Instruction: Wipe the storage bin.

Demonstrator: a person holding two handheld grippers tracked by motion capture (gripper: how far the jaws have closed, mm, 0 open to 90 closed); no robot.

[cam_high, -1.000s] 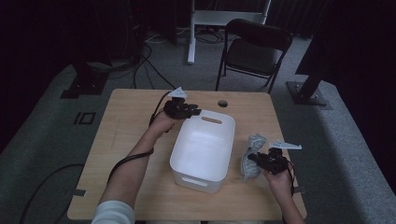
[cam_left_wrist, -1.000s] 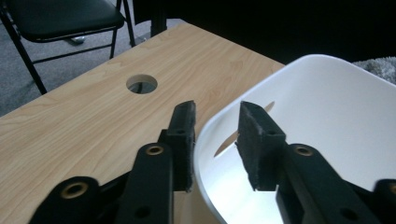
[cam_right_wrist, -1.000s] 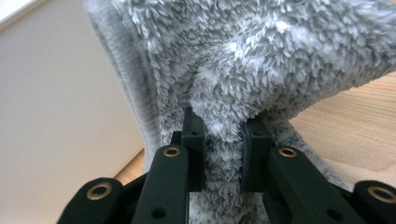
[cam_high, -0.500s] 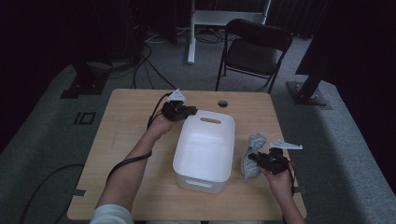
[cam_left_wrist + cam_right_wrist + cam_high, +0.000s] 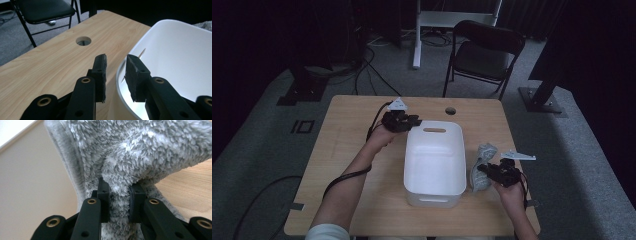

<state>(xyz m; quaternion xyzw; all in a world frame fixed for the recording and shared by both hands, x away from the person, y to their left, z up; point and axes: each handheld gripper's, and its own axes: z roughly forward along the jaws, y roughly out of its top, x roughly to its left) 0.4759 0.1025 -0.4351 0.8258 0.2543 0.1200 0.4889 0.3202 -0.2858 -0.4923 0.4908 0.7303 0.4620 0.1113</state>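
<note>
Near the middle of the wooden table [image 5: 337, 165] stands a white plastic tub [image 5: 434, 160], its long axis running from the person's near edge toward the far edge, with a slot handle at its far end and nothing visible inside; just beside its right wall, toward the table's right edge, lies a fluffy grey cloth [image 5: 482, 167], bunched into a narrow heap that also runs near to far, roughly parallel to the tub; the right gripper [image 5: 493, 171] has its black jaws pressed together on a fold at the near part of the cloth [image 5: 140, 152], pile bulging out above the pads, which looks like a firm pinch meant for lifting it, probably over the wall and into the tub; the left gripper [image 5: 412, 121] sits at the tub's far left corner, and in the left gripper view its jaws stand spread, one outside and one inside the white rim [image 5: 120, 72], not yet squeezing it; this placement seems meant to steady the tub so it does not slide while the cloth goes in; a round cable hole [image 5: 83, 40] shows in the table near its far edge; beyond the table stands a black folding chair [image 5: 484, 55] on grey carpet.
</note>
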